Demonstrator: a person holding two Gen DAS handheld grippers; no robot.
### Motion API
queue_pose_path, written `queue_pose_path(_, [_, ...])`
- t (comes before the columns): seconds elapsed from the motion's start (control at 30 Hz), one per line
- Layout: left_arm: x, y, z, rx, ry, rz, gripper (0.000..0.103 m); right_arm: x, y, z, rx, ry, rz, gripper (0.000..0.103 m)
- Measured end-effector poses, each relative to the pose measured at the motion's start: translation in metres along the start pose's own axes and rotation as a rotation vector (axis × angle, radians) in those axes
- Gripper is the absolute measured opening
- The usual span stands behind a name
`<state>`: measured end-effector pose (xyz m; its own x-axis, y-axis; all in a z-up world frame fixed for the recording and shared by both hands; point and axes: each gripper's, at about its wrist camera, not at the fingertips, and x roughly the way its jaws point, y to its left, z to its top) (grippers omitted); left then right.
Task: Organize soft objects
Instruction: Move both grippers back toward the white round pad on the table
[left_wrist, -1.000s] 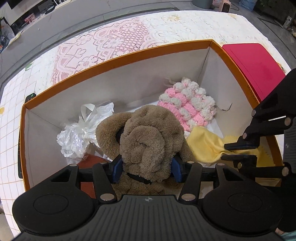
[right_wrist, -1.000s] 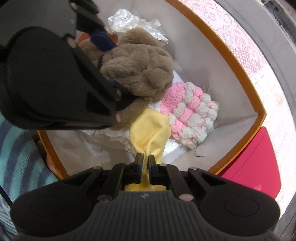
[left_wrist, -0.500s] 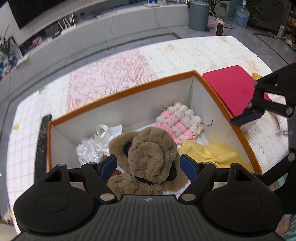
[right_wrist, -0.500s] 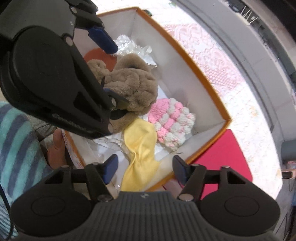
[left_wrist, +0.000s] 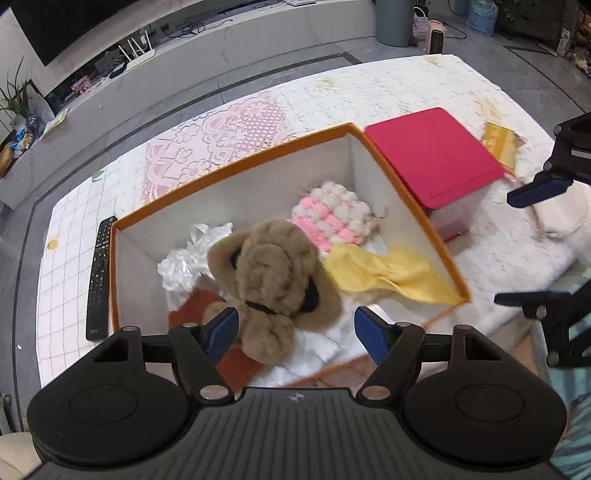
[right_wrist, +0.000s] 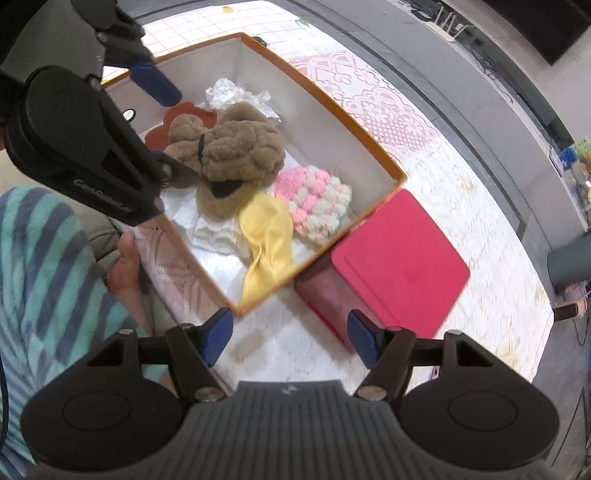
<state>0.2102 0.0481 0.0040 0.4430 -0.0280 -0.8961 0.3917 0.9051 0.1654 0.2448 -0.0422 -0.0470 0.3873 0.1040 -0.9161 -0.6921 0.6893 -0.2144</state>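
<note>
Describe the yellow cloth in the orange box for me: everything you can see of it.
The yellow cloth is a thin, smooth-looking fabric, plain pale yellow, crumpled and twisted. It lies in the orange box at the corner nearest the red-lidded container, one end draped over the box rim there. Its inner end lies against the brown plush toy and the pink-and-white knitted piece. Neither hand-held gripper holds it; both are open and clear of it.

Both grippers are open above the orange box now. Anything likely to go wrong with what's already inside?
The yellow cloth drapes over the rim of the orange box at the near corner, so it may slide out or get dragged. The brown plush toy sits piled on top of the other items, beside the pink-and-white knit piece, and could topple if the box is bumped.
</note>
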Motion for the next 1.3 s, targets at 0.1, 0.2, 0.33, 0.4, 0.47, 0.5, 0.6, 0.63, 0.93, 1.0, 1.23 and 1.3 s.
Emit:
queue_pose_path(0.1, [-0.011, -0.014, -0.005, -0.017, 0.030, -0.023, 0.082, -0.008, -0.006, -0.018, 0.026, -0.008, 0.002, 0.068])
queue_pose_path(0.2, [-0.022, -0.033, -0.010, -0.014, 0.047, -0.034, 0.080, -0.010, -0.014, -0.036, 0.057, 0.002, -0.001, 0.068])
queue_pose_path(0.33, [-0.034, -0.064, -0.011, -0.004, 0.060, -0.072, 0.080, -0.008, -0.033, -0.064, 0.110, 0.031, -0.016, 0.068])
queue_pose_path(0.4, [-0.038, -0.082, -0.008, 0.013, 0.064, -0.093, 0.079, -0.007, -0.045, -0.079, 0.148, 0.045, -0.019, 0.069])
queue_pose_path(0.47, [-0.040, -0.100, -0.004, 0.032, 0.076, -0.108, 0.077, -0.006, -0.058, -0.095, 0.186, 0.058, -0.022, 0.069])
queue_pose_path(0.5, [-0.040, -0.109, 0.000, 0.038, 0.084, -0.119, 0.075, -0.005, -0.064, -0.103, 0.205, 0.067, -0.024, 0.069])
queue_pose_path(0.6, [-0.038, -0.138, 0.011, 0.064, 0.094, -0.158, 0.073, -0.003, -0.081, -0.128, 0.257, 0.094, -0.031, 0.069])
queue_pose_path(0.63, [-0.036, -0.145, 0.014, 0.072, 0.094, -0.170, 0.073, -0.003, -0.087, -0.136, 0.271, 0.102, -0.034, 0.069])
queue_pose_path(0.93, [0.007, -0.216, 0.042, 0.146, 0.143, -0.251, 0.069, 0.014, -0.128, -0.189, 0.359, 0.155, -0.034, 0.069])
queue_pose_path(1.0, [0.018, -0.225, 0.045, 0.151, 0.150, -0.266, 0.069, 0.022, -0.136, -0.197, 0.366, 0.172, -0.029, 0.070])
queue_pose_path(1.23, [0.055, -0.254, 0.061, 0.209, 0.183, -0.300, 0.068, 0.047, -0.172, -0.226, 0.383, 0.216, -0.014, 0.083])
queue_pose_path(1.3, [0.066, -0.261, 0.066, 0.222, 0.195, -0.311, 0.068, 0.057, -0.180, -0.229, 0.363, 0.233, -0.002, 0.086])
